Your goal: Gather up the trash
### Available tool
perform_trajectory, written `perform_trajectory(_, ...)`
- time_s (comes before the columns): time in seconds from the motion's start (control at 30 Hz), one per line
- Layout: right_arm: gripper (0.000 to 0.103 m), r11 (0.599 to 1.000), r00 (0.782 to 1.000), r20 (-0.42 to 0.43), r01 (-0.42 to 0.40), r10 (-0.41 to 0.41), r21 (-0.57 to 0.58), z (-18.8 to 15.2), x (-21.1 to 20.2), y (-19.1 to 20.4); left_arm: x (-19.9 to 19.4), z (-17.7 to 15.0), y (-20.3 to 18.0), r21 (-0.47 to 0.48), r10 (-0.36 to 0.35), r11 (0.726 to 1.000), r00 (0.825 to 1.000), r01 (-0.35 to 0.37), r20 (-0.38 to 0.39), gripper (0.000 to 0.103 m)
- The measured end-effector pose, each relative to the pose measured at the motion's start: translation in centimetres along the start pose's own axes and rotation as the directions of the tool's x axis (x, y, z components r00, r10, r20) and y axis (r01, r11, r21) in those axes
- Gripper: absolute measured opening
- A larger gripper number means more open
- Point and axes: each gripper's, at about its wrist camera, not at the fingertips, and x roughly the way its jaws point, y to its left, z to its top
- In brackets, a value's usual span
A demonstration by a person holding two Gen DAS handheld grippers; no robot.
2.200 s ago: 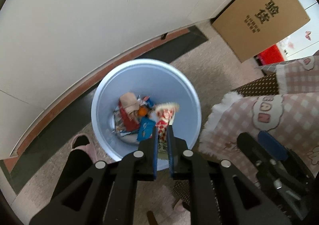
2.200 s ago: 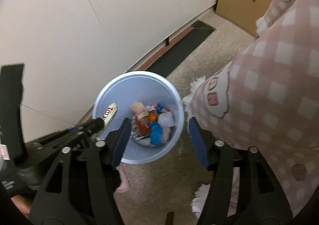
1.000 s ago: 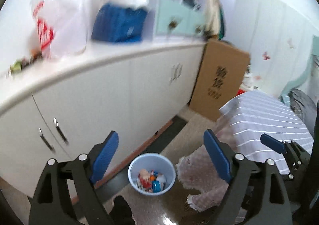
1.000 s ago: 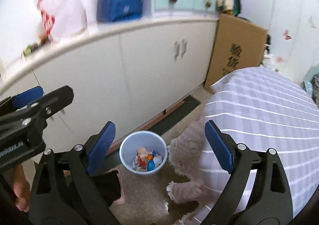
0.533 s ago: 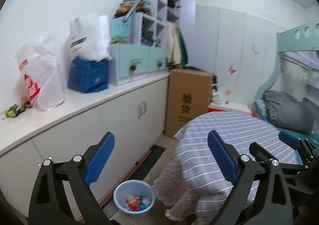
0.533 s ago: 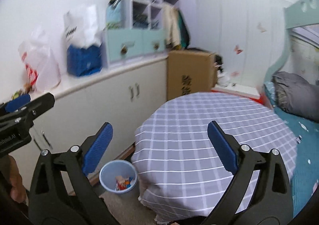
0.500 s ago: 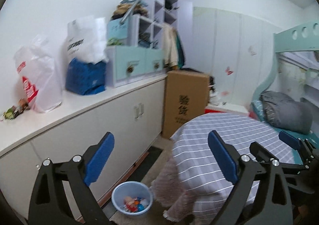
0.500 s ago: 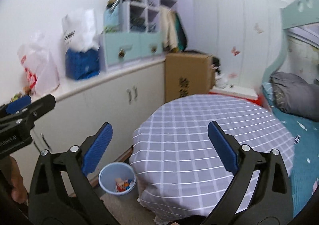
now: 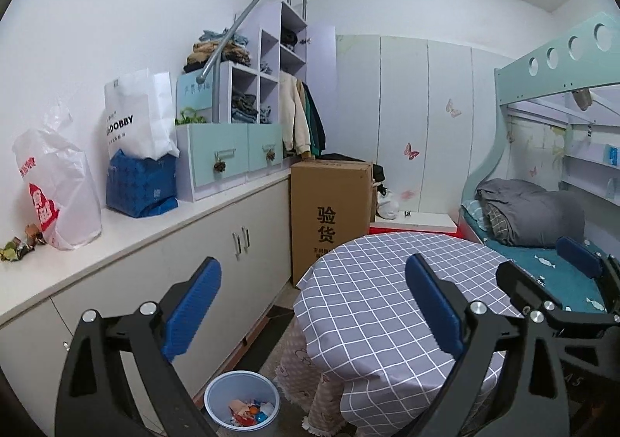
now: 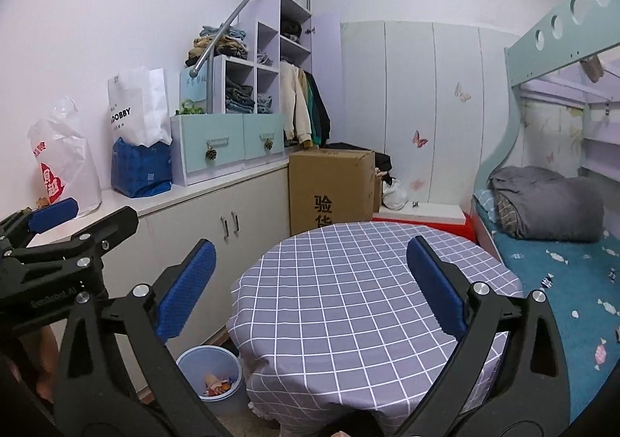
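A light blue trash bin [image 9: 242, 404] stands on the floor between the white cabinets and the round table, with several colourful wrappers inside. It also shows in the right wrist view [image 10: 210, 373]. My left gripper [image 9: 312, 305] is open and empty, held high above the floor and the table edge. My right gripper [image 10: 310, 287] is open and empty, held over the table. The left gripper also shows at the left edge of the right wrist view [image 10: 83, 221].
A round table with a purple checked cloth [image 9: 381, 305] fills the middle. White cabinets [image 9: 162, 262] with bags on top run along the left wall. A tall cardboard box [image 9: 329, 212] stands behind the table. A bunk bed [image 10: 550, 243] is on the right.
Both grippers rose from just above the bin to well above the table. The left gripper went from shut to open. The snack wrapper it held now lies in the bin.
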Motion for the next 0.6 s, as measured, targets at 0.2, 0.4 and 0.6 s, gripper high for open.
perform_trajectory(0.2,0.097,1.000,1.000,0.016,-0.001,0.001,0.001,0.1,-1.7,-0.3,-1.8,0.2,-0.8,0.014,0.008,1.000,0.999,-0.009,0.034,0.094)
perform_trajectory(0.4,0.097,1.000,1.000,0.030,0.001,-0.001,0.000,0.4,-3.0,-0.7,-2.7,0.2,-1.5,0.017,0.003,1.000,0.999,-0.004,0.044,0.094)
perform_trajectory(0.6,0.097,1.000,0.999,0.040,0.009,-0.010,0.009,0.4,-3.4,-1.3,-3.1,0.2,-2.1,0.024,-0.007,1.000,0.999,0.006,0.042,0.094)
